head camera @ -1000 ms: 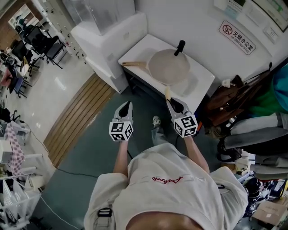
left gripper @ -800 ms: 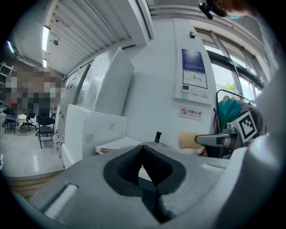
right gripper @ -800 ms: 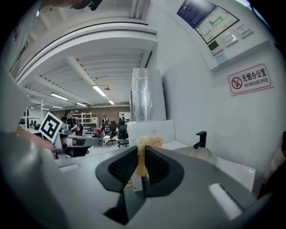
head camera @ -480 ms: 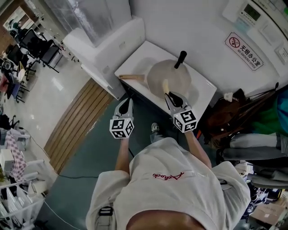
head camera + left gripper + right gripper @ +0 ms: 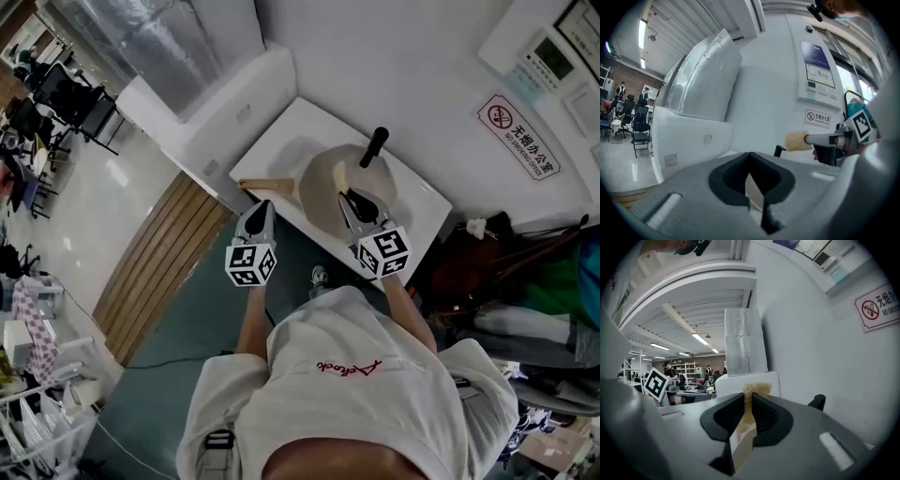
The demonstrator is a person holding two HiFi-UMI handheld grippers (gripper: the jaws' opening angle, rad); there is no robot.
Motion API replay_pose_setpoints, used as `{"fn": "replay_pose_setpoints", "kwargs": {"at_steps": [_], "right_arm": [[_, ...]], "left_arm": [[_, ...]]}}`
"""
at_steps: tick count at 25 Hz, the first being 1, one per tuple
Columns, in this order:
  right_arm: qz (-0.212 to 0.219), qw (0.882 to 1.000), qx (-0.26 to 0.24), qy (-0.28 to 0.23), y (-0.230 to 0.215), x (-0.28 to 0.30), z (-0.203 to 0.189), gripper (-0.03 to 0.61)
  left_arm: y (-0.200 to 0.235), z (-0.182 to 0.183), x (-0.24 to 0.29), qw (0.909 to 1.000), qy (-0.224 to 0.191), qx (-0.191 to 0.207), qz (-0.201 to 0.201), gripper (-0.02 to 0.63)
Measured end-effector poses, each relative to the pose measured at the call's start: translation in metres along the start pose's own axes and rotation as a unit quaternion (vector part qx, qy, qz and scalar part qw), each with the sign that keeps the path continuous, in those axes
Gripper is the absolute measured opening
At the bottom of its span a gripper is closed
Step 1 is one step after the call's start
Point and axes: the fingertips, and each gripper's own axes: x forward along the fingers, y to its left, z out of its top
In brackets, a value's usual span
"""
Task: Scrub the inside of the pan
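A pale round pan (image 5: 328, 173) with a black handle (image 5: 373, 146) lies on the white table (image 5: 281, 131). My right gripper (image 5: 351, 200) is shut on a thin flat scrubber. Its yellowish spongy tip (image 5: 341, 178) hangs over the pan's inside. In the right gripper view the scrubber (image 5: 757, 389) sticks out from between the closed jaws of that gripper (image 5: 748, 401), and the pan handle (image 5: 816, 401) shows behind. My left gripper (image 5: 262, 209) is at the table's front edge, left of the pan. It is shut with nothing in it (image 5: 750, 161). The left gripper view shows the scrubber's tip (image 5: 798, 140) to its right.
A wooden stick (image 5: 265, 185) lies on the table against the pan's left side. A white cabinet (image 5: 225, 103) adjoins the table on the left, and a wall runs behind. Bags (image 5: 469, 272) sit on the floor at the right. Wooden flooring (image 5: 169, 253) is at the left.
Both grippers have moved forward to the table. The scrubber's tip, earlier short of the table's edge, is now over the pan. The left gripper has reached the table's front edge.
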Motion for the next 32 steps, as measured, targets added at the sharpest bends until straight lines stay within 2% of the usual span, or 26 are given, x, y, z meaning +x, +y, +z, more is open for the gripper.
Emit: {"fn": "replay_pose_setpoints", "kwargs": {"at_steps": [9, 18, 25, 32], "right_arm": [[0.004, 0.999, 0.036, 0.012, -0.025, 0.02, -0.018, 0.054], [-0.006, 0.998, 0.045, 0.038, -0.03, 0.039, -0.036, 0.054], [-0.053, 0.996, 0.045, 0.06, -0.032, 0.065, -0.048, 0.054], [-0.112, 0.989, 0.061, 0.076, -0.033, 0.095, -0.055, 0.054]], "left_arm": [[-0.001, -0.005, 0.048, 0.9993, 0.034, 0.018, -0.007, 0.0], [0.015, -0.019, 0.067, 0.9985, 0.051, 0.006, -0.02, 0.0], [0.04, -0.025, 0.09, 0.9956, 0.068, -0.004, -0.064, 0.0], [0.069, -0.028, 0.117, 0.9866, 0.105, -0.006, -0.125, 0.0]]}}
